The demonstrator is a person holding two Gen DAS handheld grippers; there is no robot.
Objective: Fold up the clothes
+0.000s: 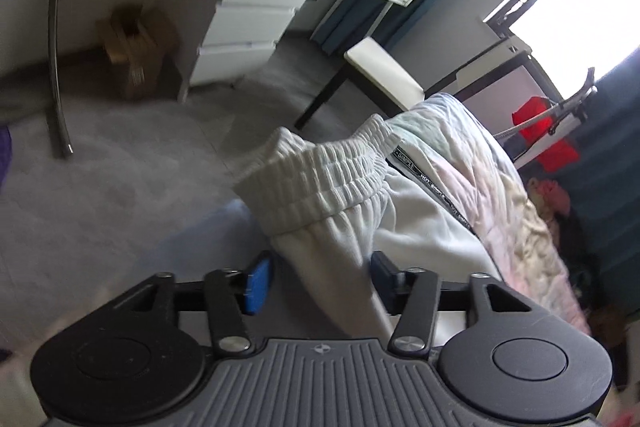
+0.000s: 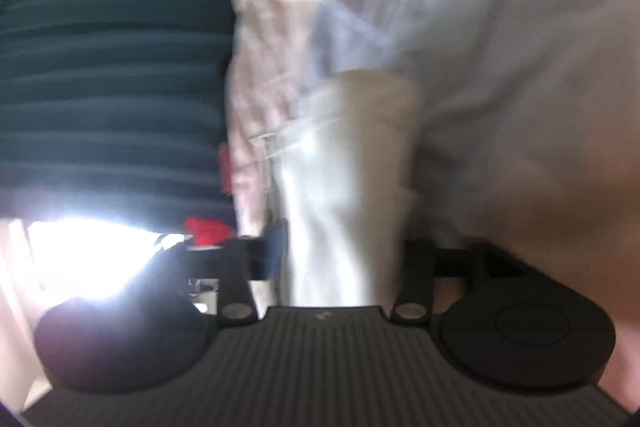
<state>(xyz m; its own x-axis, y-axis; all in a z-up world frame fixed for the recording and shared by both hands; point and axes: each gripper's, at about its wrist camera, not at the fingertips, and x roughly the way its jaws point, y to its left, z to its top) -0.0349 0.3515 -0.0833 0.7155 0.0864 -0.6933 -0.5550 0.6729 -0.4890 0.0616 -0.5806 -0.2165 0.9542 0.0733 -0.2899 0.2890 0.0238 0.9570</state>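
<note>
white sweatpants [image 1: 344,195] pinched in both tongs [image 1: 320,277] [image 2: 340,255], ribbed waistband [image 1: 316,171] sharp only leftward

The left tongs [image 1: 320,275] are clamped on a bunch of white sweatpants [image 1: 336,203] just below the ribbed waistband, blue pads [image 1: 256,281] pressing the fabric from either side, and are held tilted so the room leans in their view. The right tongs [image 2: 344,255] grip a fold of the same pale cloth between their fingers; their view is badly blurred.
</note>
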